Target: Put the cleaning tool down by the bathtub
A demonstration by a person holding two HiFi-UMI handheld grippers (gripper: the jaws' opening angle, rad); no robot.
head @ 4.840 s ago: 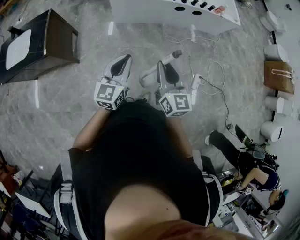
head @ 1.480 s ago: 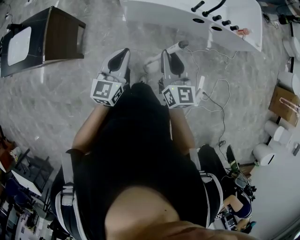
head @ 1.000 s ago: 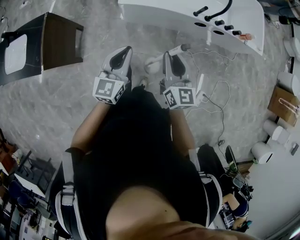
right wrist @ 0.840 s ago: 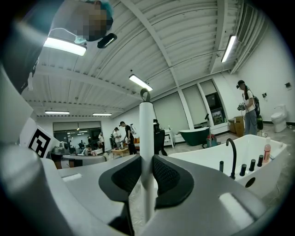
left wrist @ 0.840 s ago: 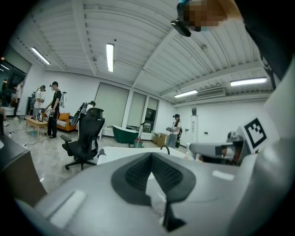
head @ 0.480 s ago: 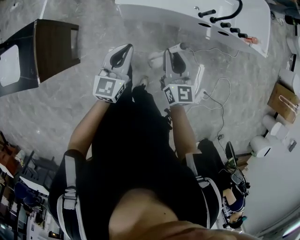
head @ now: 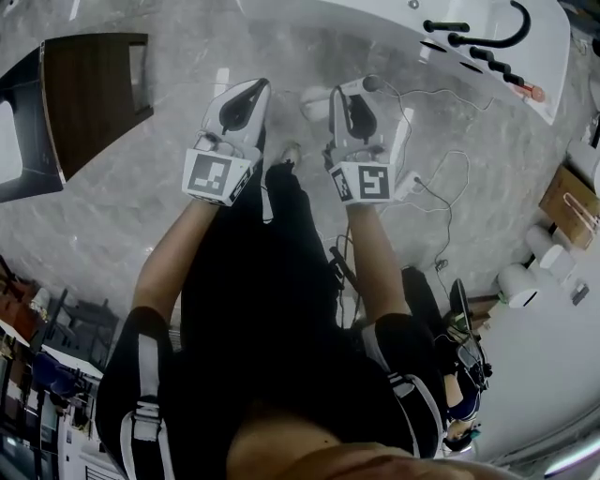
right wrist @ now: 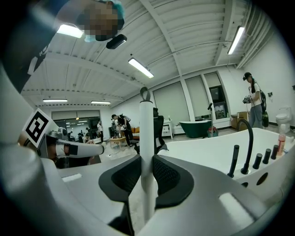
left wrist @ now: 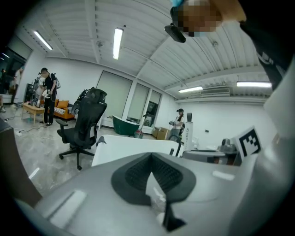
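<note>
The cleaning tool [head: 316, 100] is in the right claw [head: 349, 94], whose jaws are closed on its thin white handle. The left claw [head: 249, 88], beside it at upper centre, has its tips together with nothing between them.

The move turns on the bathtub [head: 375, 26] lying just beyond the tool, along the top of the frame, with bare grey floor [head: 169, 187] under both claws. The tool's long axis runs across the right claw's jaws: the white head points left and the grey end points to the upper right, roughly parallel to the tub's edge.

The head view alone shows this layout, and also the cables [head: 427, 178] on the floor at right. The right gripper view alone shows the grip: the handle [right wrist: 146, 133] stands upright between the pads [right wrist: 164, 173], with a hanging loop at its top. The tub's black faucet [right wrist: 247, 138] appears close by at right.
</note>
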